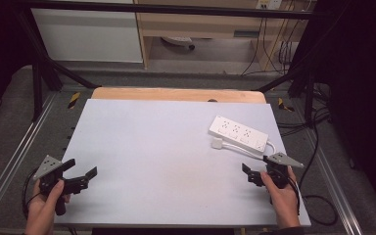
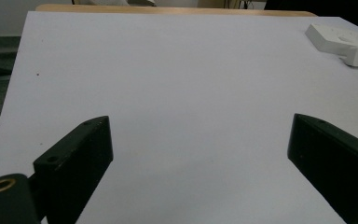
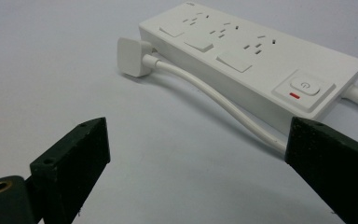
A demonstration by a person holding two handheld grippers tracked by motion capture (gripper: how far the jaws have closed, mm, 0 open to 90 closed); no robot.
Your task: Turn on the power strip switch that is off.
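Observation:
A white power strip point(image 1: 238, 133) lies at the right of the white table top point(image 1: 166, 161), its white plug point(image 1: 218, 143) on the surface beside it. In the right gripper view the strip point(image 3: 251, 51) is just ahead, with its switch point(image 3: 303, 88) at the near end. The plug point(image 3: 131, 56) and its cable point(image 3: 214, 98) run along the strip's side. My right gripper point(image 3: 198, 140) is open and empty, a short way in front of the strip. My left gripper point(image 2: 200, 140) is open over bare table near the front left corner point(image 1: 83, 167), far from the strip point(image 2: 335, 36).
The strip's cable point(image 1: 273, 145) runs off the table's right edge towards the floor. A wooden board edge point(image 1: 176, 94) shows behind the white top. Black frame rails point(image 1: 44, 68) and floor cables point(image 1: 318, 196) surround the table.

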